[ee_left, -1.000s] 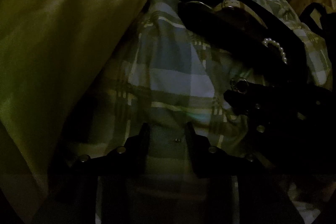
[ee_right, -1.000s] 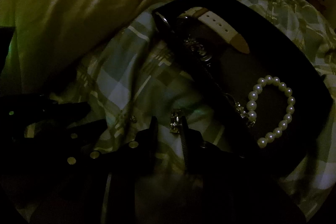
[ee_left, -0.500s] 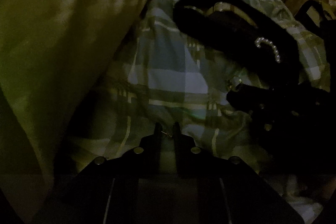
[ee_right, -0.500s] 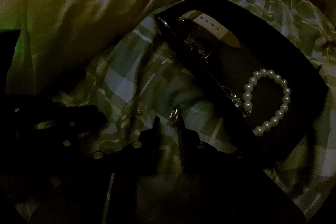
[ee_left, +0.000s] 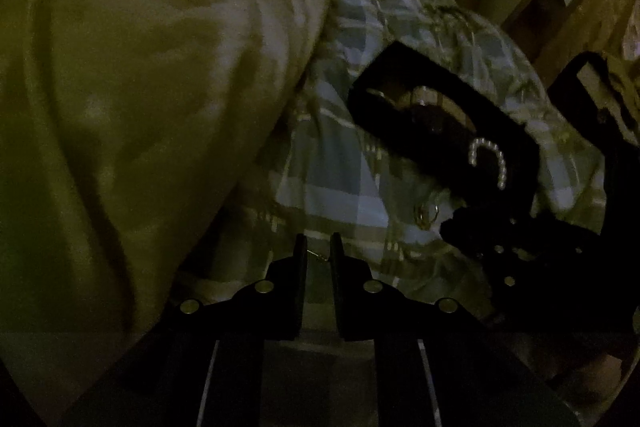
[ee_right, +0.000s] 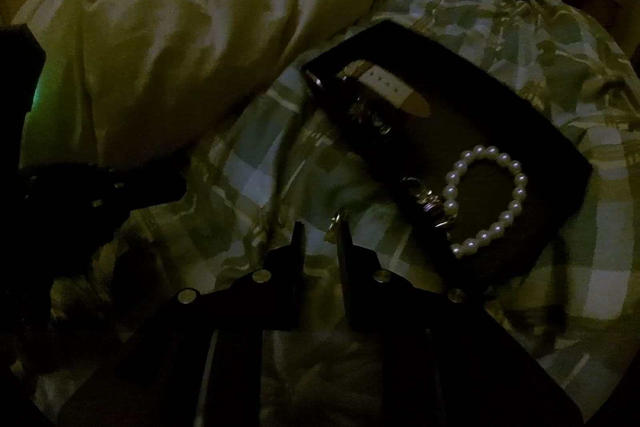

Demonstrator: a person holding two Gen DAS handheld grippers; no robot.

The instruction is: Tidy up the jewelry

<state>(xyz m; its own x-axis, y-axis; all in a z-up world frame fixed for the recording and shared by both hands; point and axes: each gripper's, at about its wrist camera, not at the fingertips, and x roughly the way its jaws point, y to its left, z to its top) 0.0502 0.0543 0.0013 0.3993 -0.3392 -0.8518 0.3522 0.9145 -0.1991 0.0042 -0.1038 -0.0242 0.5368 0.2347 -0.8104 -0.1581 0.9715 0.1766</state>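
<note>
A black jewelry tray point(ee_right: 552, 131) lies on the plaid bedspread. It holds a pearl bracelet point(ee_right: 486, 201), a white watch strap point(ee_right: 394, 89) and a sparkly chain point(ee_right: 370, 115) along its near wall. My right gripper point(ee_right: 320, 231) is nearly shut on a small sparkly earring point(ee_right: 334, 227) just left of the tray. My left gripper point(ee_left: 318, 247) is nearly shut on a small thin earring point(ee_left: 318, 255), lifted above the bedspread. In the left wrist view the tray point(ee_left: 516, 143), the pearls point(ee_left: 490, 161) and the right gripper's earring point(ee_left: 426, 215) show.
A big cream pillow point(ee_right: 192, 39) lies left of the tray, also in the left wrist view point(ee_left: 140, 87). The plaid bedspread point(ee_right: 256, 183) covers the bed. The left gripper's dark body point(ee_right: 80, 187) is at the left edge. Dark furniture stands behind the bed.
My left gripper closed on the small earring and lifted it off the bedspread. My right gripper, holding its earring, rose and pulled back a little from the tray.
</note>
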